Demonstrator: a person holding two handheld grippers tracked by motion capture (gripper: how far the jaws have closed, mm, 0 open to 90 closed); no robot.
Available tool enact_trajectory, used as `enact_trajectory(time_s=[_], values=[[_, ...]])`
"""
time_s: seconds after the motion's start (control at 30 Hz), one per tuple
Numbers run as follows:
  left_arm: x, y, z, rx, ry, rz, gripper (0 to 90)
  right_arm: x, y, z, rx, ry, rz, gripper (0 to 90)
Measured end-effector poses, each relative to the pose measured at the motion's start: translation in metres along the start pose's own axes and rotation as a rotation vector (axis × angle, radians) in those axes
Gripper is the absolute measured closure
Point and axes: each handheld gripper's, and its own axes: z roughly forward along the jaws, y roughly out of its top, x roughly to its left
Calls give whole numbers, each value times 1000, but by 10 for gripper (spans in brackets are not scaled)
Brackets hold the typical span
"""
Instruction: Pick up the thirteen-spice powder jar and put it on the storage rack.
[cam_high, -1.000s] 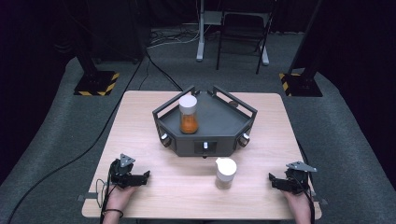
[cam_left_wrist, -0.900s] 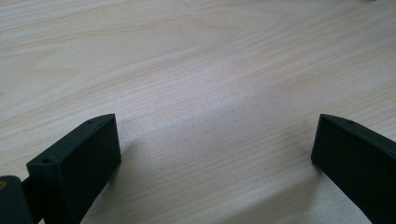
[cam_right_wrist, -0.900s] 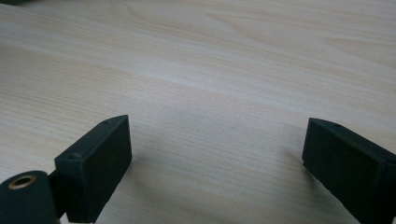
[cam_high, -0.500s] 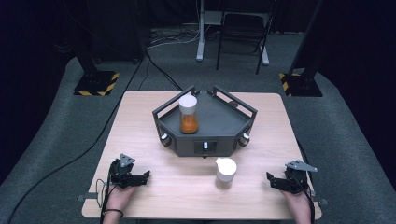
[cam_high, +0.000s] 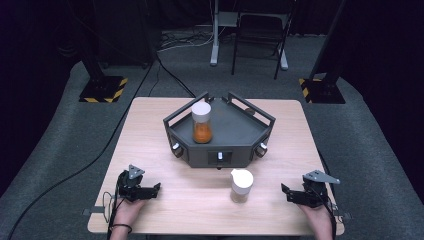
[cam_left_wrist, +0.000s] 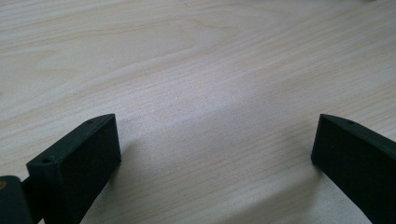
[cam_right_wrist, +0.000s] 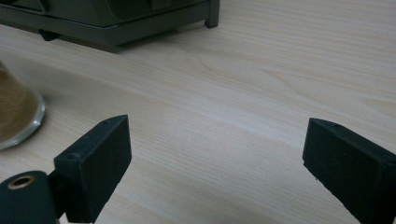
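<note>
While both the left gripper (cam_left_wrist: 217, 140) and right gripper (cam_right_wrist: 217, 140) gape empty, the jar (cam_right_wrist: 16, 112) (brown-filled) is cut off

**Dark room around a pale wooden table**

Grey carpet (cam_high: 380, 150) is covering the floor. Black curtains are hanging all around. A metal chair (cam_high: 257, 30) is standing behind the wooden table (cam_high: 150, 130), and hazard-striped stand bases (cam_high: 102, 90) are flanking it.
</note>
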Motion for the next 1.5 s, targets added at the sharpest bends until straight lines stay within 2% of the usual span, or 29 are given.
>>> enact_trajectory(time_s=[0.3,1.03,1.5], values=[[0,0,0,-1,-1,1,10,10,8,-5,-3,43,-32,69],[1,0,0,-1,-2,2,9,37,20,-23,-77,158,-105,72],[1,0,0,-1,-2,3,9,41,23,-24,-133,267,-146,77]])
